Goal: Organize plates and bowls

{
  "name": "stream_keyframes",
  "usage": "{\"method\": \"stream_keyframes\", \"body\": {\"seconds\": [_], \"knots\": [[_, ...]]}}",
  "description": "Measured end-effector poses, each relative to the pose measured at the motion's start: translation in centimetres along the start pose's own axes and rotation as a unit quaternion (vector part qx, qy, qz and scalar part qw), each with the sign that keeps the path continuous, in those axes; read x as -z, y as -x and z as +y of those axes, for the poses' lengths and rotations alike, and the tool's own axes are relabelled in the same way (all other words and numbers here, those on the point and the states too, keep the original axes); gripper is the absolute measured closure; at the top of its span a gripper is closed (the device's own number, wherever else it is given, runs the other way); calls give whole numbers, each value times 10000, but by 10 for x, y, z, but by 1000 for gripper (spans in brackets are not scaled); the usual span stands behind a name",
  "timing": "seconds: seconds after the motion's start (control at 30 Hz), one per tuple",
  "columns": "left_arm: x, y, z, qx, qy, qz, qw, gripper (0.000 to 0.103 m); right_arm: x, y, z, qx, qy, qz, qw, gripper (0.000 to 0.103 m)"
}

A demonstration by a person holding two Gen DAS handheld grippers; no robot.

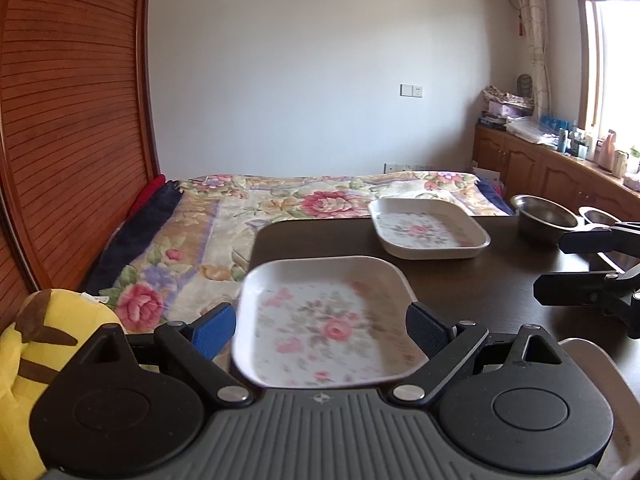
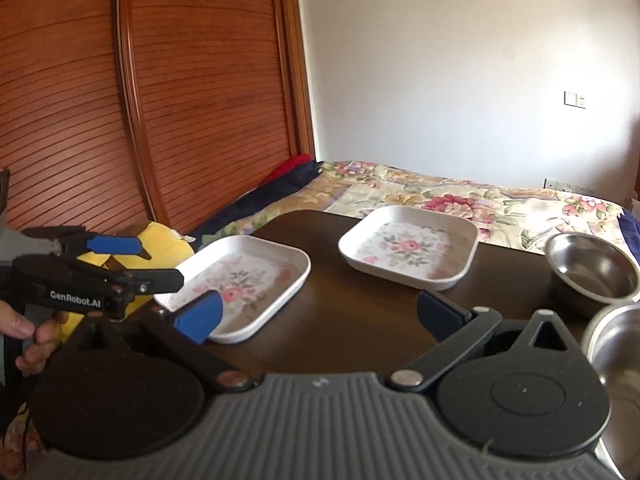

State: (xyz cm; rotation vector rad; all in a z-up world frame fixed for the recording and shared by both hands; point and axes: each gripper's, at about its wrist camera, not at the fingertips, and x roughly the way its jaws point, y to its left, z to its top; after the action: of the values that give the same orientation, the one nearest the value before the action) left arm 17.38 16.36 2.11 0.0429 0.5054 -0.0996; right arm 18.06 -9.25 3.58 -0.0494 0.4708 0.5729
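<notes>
Two white square plates (image 2: 244, 280) (image 2: 410, 242) carry pink rose and grey-green leaf prints; the round steel bowls (image 2: 592, 270) are silvery; the table (image 2: 360, 320) is dark brown; gripper pads (image 2: 200, 314) are blue; the bedspread (image 1: 280, 200) is floral cream

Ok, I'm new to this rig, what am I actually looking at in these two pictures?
There is no robot arm: a person holds a two-finger claw in each hand, with a camera on each looking along its fingers. One picture comes from the left claw, the other from the right claw. On the dark table lie a nearer flowered plate, a farther flowered plate and two steel bowls. Both claws are open and hold nothing; the left one sits at the nearer plate's corner.
</notes>
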Motion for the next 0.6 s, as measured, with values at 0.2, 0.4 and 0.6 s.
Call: {"method": "stream_keyframes", "body": {"seconds": [0.2, 0.4, 0.6], "knots": [[-2, -17, 23, -61, 121, 81, 9999, 21, -10, -22, 4, -132, -96, 275, 9995, 16], [-5, -38, 43, -11, 239, 275, 9993, 40, -15, -43, 10, -194, -91, 508, 9985, 35], [-3, -61, 58, -3, 291, 484, 9984, 58, -18, -70, 13, -292, -168, 860, 9957, 53]]}}
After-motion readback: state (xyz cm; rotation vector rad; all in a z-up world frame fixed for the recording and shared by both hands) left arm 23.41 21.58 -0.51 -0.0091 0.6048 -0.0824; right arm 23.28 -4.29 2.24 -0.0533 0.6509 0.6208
